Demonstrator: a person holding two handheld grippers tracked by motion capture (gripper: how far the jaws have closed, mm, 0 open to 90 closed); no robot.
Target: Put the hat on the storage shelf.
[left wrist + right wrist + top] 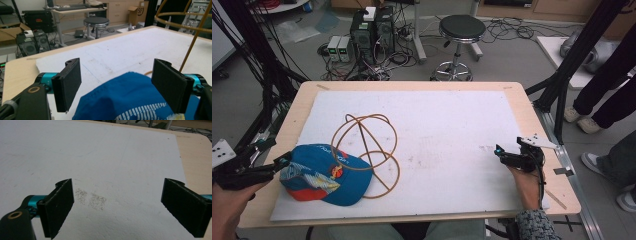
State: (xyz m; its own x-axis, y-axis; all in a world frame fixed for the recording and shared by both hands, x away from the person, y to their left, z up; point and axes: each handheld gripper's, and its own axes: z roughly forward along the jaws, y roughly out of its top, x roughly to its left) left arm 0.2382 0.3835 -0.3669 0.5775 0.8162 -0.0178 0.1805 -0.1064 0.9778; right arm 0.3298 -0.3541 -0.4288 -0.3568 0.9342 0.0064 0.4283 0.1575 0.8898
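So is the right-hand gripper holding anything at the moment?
No, the right gripper has its jaws wide apart over the bare white sheet, with nothing between them.

A blue cap (323, 176) lies on the white sheet at the near left of the table, its crown bearing white lettering and a patterned panel, with an orange-red edge along its near side. Just beside it, partly overlapping its top, stands a stand (369, 150) of thin tan hoops forming an open globe-like frame, with a ring flat on the sheet.
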